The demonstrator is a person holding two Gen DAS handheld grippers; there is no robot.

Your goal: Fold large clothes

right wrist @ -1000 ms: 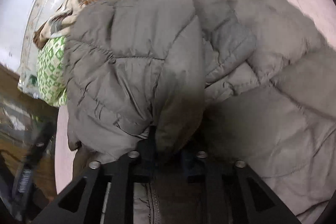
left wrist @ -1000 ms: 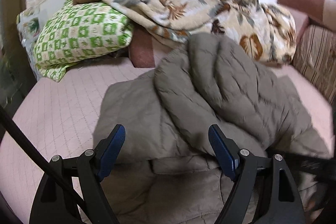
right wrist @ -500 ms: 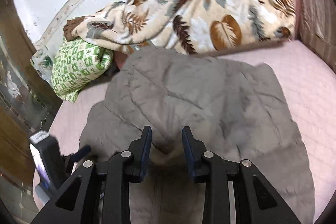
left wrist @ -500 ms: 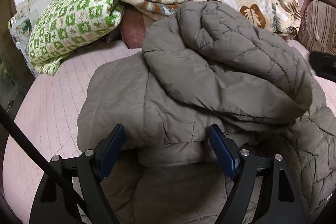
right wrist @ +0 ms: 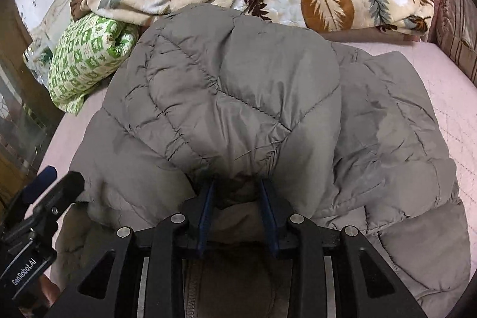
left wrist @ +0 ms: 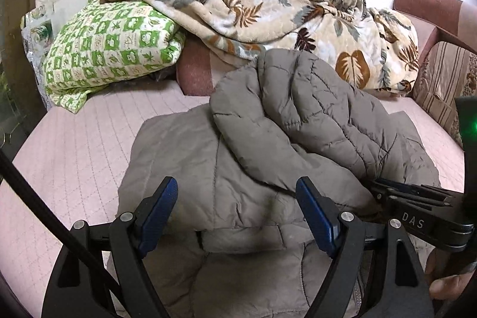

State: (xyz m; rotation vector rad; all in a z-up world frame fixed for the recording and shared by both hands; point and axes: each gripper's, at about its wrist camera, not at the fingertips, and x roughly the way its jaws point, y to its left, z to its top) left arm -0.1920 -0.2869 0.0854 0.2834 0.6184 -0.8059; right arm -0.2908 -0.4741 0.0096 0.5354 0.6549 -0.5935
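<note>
A grey-brown quilted puffer jacket point(left wrist: 277, 145) lies on the pink bed, its far part doubled back toward me as a thick fold point(right wrist: 238, 97). My left gripper point(left wrist: 238, 198) is open just above the jacket's near edge and holds nothing. My right gripper point(right wrist: 237, 192) has the edge of the folded-over layer bunched between its partly closed blue pads. The right gripper also shows at the right edge of the left wrist view point(left wrist: 417, 198), low on the jacket. The left gripper shows at the lower left of the right wrist view point(right wrist: 44, 192).
The pink quilted mattress point(left wrist: 74, 145) carries the jacket. Behind it lie a leaf-print blanket point(left wrist: 283, 14), a green checked pillow point(left wrist: 110, 49) and a maroon cushion point(left wrist: 195, 70). A striped cushion point(left wrist: 441, 79) stands at the right. A white wall runs behind.
The right gripper carried the jacket's far part back toward me and lowered it onto the near half. Its jaws narrowed on the fold's edge. The left gripper stayed open.
</note>
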